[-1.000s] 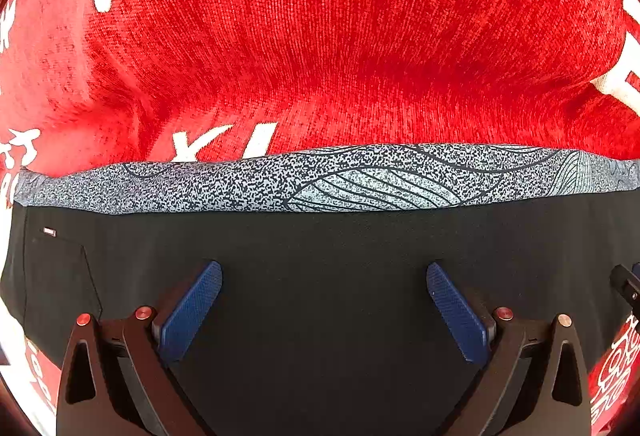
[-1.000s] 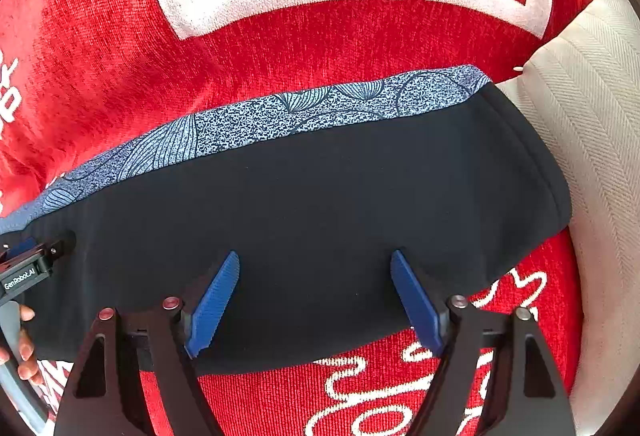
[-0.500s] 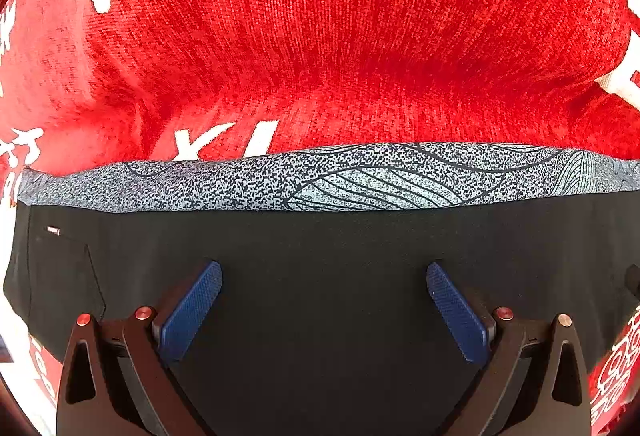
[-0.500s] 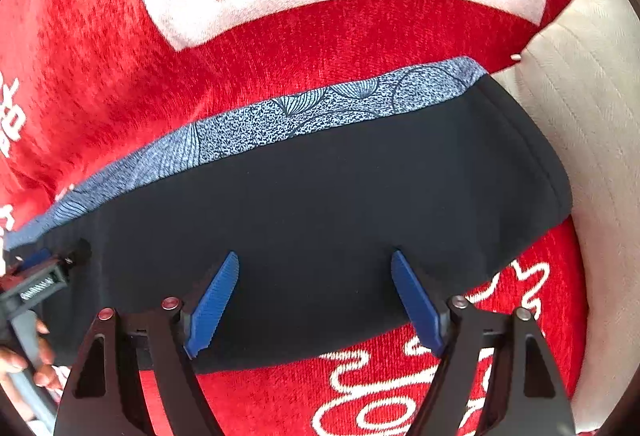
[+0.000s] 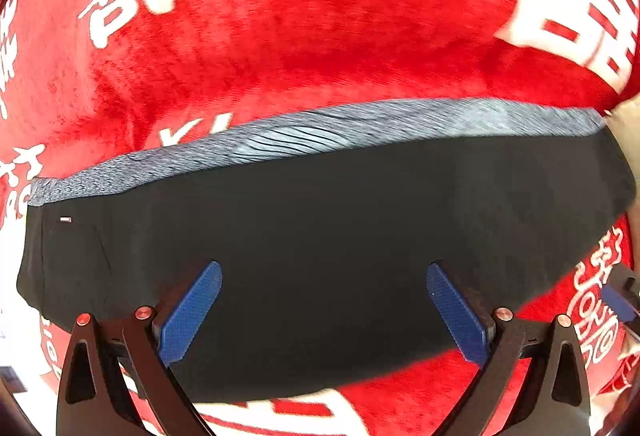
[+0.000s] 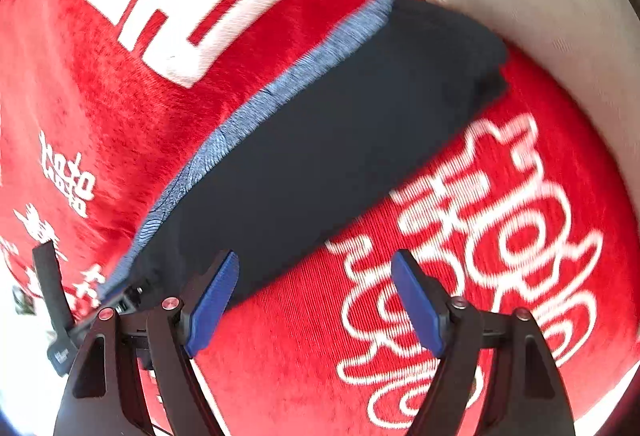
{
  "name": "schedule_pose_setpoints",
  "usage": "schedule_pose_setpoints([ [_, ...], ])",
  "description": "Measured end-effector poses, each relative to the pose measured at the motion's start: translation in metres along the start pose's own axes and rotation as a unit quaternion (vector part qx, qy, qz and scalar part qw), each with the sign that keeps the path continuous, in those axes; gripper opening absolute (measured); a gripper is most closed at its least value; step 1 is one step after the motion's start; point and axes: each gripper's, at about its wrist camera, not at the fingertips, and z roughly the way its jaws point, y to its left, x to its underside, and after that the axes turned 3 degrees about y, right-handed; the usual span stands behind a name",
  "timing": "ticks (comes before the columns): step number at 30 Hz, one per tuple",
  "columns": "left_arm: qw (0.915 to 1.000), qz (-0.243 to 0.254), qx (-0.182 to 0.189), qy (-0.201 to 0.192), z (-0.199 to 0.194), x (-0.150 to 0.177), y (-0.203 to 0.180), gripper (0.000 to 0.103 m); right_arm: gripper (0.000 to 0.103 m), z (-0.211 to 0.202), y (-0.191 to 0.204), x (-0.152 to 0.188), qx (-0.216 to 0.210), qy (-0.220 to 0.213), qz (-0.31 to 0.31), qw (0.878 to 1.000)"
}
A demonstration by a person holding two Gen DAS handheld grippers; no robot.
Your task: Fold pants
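Here the folded black pants (image 5: 320,236) lie flat as a long band on a red blanket (image 5: 320,36) printed with large white characters. In the left wrist view the left gripper (image 5: 324,310) points steeply down over the dark cloth, its two blue-padded fingers (image 5: 188,316) spread wide with nothing pinched between them; the pads stand apart over the fabric, and whether their tips touch it I cannot tell. The pants stretch well past both fingers to either side. Beyond the fingertips runs the grey-blue patterned strip (image 5: 340,134) along the far edge of the pants, and beyond that the bare blanket. Past the left finger, near the far corner of the garment, sits a small pale label (image 5: 65,219). Just outside the right finger, at the frame's edge, a blue and black part of the other gripper shows, blurred.

In the right wrist view the right gripper (image 6: 316,300) is also spread wide and pinching nothing. Only red blanket (image 6: 300,356) with looping white script lies between its fingers. The pants (image 6: 340,140) run diagonally from just beyond the left finger (image 6: 212,304), whose tip overlaps the near corner of the cloth, away toward the upper right. Their far end meets a cream-coloured cushion or cover (image 6: 540,16) that lies well beyond the right finger. The patterned strip (image 6: 280,88) borders the pants on the side away from the right finger. This view is smeared with motion blur.
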Motion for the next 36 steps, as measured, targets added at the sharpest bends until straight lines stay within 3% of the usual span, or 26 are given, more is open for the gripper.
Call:
schedule_pose_setpoints([
  [3, 0.9999, 0.007, 0.007, -0.001, -0.001, 0.001, -0.018, 0.103, 0.082, 0.0, -0.012, 0.007, -0.029, -0.007, 0.024, 0.999],
  [8, 1.0, 0.004, -0.006, -0.001, 0.006, -0.009, -0.033, 0.103, 0.082, -0.005, -0.03, -0.004, -0.08, -0.058, 0.062, 0.993],
  [15, 0.9994, -0.016, -0.021, 0.02, 0.032, -0.009, -0.041, 0.103, 0.081, 0.004, -0.058, -0.021, -0.103, -0.09, 0.116, 0.984],
  [19, 0.9995, -0.015, -0.023, 0.016, 0.034, -0.008, -0.043, 0.103, 0.08, -0.013, -0.065, -0.025, -0.072, -0.122, 0.13, 0.981],
  [20, 0.9995, -0.013, -0.026, 0.015, 0.034, -0.008, -0.043, 0.103, 0.076, -0.017, -0.065, -0.029, -0.057, -0.124, 0.122, 0.983],
  [22, 0.9994, -0.008, -0.032, 0.012, 0.033, -0.007, -0.046, 0.103, 0.058, -0.025, -0.057, -0.042, -0.021, -0.126, 0.092, 0.988],
  [23, 0.9993, -0.005, -0.035, 0.01, 0.032, -0.007, -0.047, 0.103, 0.045, -0.028, -0.055, -0.047, -0.011, -0.13, 0.079, 0.988],
  [28, 0.9992, -0.001, -0.038, 0.008, 0.03, -0.006, -0.054, 0.103, 0.038, -0.013, -0.05, -0.077, 0.043, -0.108, 0.028, 0.993],
  [30, 0.9993, -0.002, -0.036, 0.008, 0.029, -0.006, -0.054, 0.103, 0.023, -0.016, -0.062, -0.082, 0.07, -0.12, 0.044, 0.989],
  [32, 0.9994, -0.002, -0.034, 0.006, 0.029, -0.005, -0.055, 0.103, 0.027, -0.027, -0.068, -0.076, 0.054, -0.138, 0.06, 0.987],
  [35, 0.9995, -0.005, -0.031, 0.006, 0.032, -0.006, -0.051, 0.103, 0.057, -0.031, -0.072, -0.053, -0.004, -0.125, 0.082, 0.989],
  [36, 0.9995, -0.006, -0.03, 0.006, 0.032, -0.006, -0.05, 0.103, 0.058, -0.03, -0.075, -0.046, -0.025, -0.122, 0.095, 0.988],
])
